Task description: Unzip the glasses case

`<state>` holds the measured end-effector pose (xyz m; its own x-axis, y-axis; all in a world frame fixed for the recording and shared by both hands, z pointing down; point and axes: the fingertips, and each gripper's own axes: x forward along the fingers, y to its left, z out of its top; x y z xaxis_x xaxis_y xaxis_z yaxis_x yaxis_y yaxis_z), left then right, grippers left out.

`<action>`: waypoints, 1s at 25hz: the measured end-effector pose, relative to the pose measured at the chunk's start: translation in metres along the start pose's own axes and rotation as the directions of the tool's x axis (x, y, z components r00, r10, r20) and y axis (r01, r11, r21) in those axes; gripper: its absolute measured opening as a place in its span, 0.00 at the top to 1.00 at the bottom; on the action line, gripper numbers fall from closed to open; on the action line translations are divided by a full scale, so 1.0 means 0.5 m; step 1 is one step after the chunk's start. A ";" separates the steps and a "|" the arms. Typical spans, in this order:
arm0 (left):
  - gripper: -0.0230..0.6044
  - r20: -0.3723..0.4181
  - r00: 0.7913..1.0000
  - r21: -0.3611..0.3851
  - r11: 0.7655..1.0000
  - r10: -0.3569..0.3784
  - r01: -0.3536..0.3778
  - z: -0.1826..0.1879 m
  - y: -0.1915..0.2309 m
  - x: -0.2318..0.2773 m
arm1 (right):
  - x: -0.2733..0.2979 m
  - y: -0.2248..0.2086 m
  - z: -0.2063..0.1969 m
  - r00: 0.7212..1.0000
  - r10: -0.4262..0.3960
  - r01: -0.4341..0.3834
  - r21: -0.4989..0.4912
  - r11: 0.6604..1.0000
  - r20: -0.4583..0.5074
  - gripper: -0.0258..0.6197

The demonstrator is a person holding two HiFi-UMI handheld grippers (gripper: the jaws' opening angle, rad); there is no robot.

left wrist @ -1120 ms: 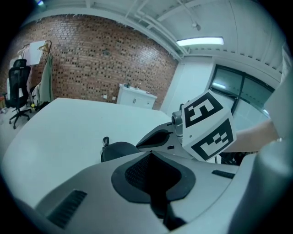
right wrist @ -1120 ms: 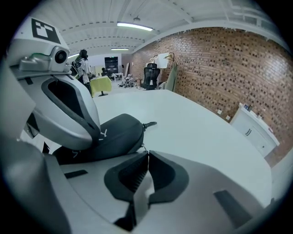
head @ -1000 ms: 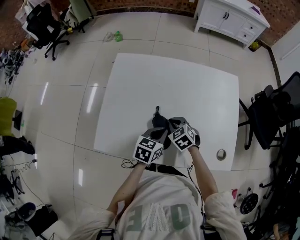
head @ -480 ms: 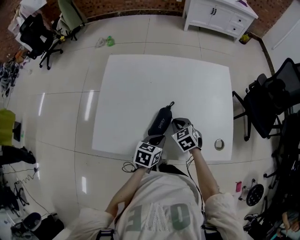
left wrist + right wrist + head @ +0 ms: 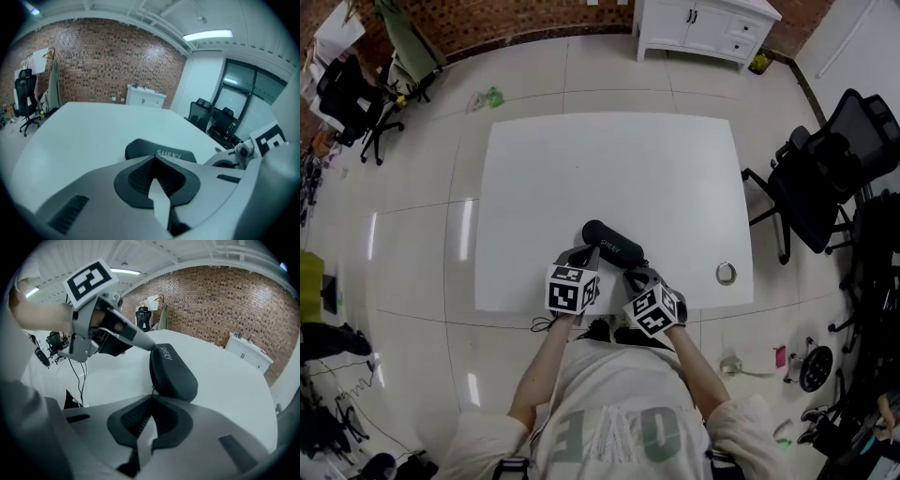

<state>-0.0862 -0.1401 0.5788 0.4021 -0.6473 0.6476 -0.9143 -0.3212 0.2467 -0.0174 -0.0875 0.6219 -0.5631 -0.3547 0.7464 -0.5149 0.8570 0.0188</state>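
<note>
Resting against glasses case point(image 5: 171, 369), left hand-held gripper point(image 5: 149, 345), clearest in right gripper view.

Overhead, two low, sharing glasses case point(image 5: 613, 245)

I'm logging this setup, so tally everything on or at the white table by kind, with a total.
Glasses case: 1
Small round metal object: 1
Hand-held gripper: 2 (left hand-held gripper shut; right hand-held gripper shut on what looks like the case's pull cord)
Total: 4
</note>
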 end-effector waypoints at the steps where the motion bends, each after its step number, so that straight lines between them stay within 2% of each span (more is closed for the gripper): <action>1: 0.96 0.032 0.999 0.030 1.000 0.002 -0.002 0.022 -0.015 -0.009 | 0.002 0.005 0.000 1.000 -0.002 0.002 0.011 1.000 0.000 0.96; 3: 0.96 0.071 0.997 0.115 0.993 -0.011 0.003 0.057 -0.054 -0.010 | 0.001 0.005 0.001 1.000 -0.006 0.006 0.035 0.999 0.005 0.96; 5: 0.96 0.052 0.998 0.190 0.982 -0.028 0.018 0.065 -0.082 0.019 | 0.001 0.001 0.001 1.000 -0.010 0.010 0.049 0.999 0.008 0.96; 7: 0.96 0.015 0.999 0.211 0.977 -0.040 0.036 0.053 -0.092 0.051 | 0.003 0.002 0.002 1.000 -0.012 0.012 0.057 0.998 0.008 0.96; 10: 0.96 0.007 0.999 0.209 0.977 -0.048 0.046 0.046 -0.094 0.071 | 0.001 -0.004 0.001 1.000 -0.014 0.014 0.064 0.998 0.006 0.96; 13: 0.96 0.010 0.997 0.169 0.983 -0.071 0.069 0.046 -0.095 0.075 | -0.009 -0.021 -0.008 1.000 -0.027 0.026 0.078 0.997 0.008 0.96; 16: 0.96 0.011 0.997 0.173 0.983 -0.072 0.069 0.041 -0.096 0.073 | -0.031 -0.055 -0.028 0.997 -0.077 0.076 0.124 0.989 0.007 0.96; 19: 0.96 0.018 0.996 0.144 0.986 -0.083 0.080 0.038 -0.091 0.068 | -0.063 -0.110 -0.061 0.992 -0.127 0.126 0.186 0.974 -0.003 0.96; 21: 0.96 0.019 0.996 0.130 0.988 -0.089 0.086 0.040 -0.089 0.067 | -0.078 -0.117 -0.066 0.995 -0.095 0.094 0.183 0.979 -0.006 0.96; 25: 0.96 0.017 0.996 0.120 0.989 -0.093 0.090 0.040 -0.091 0.067 | -0.059 -0.056 -0.038 0.998 -0.042 0.036 0.130 0.991 0.040 0.96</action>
<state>-0.0301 -0.1611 0.5751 0.4861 -0.6263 0.6095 -0.8618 -0.4592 0.2155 0.0261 -0.0940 0.6119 -0.5666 -0.4052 0.7174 -0.6150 0.7874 -0.0410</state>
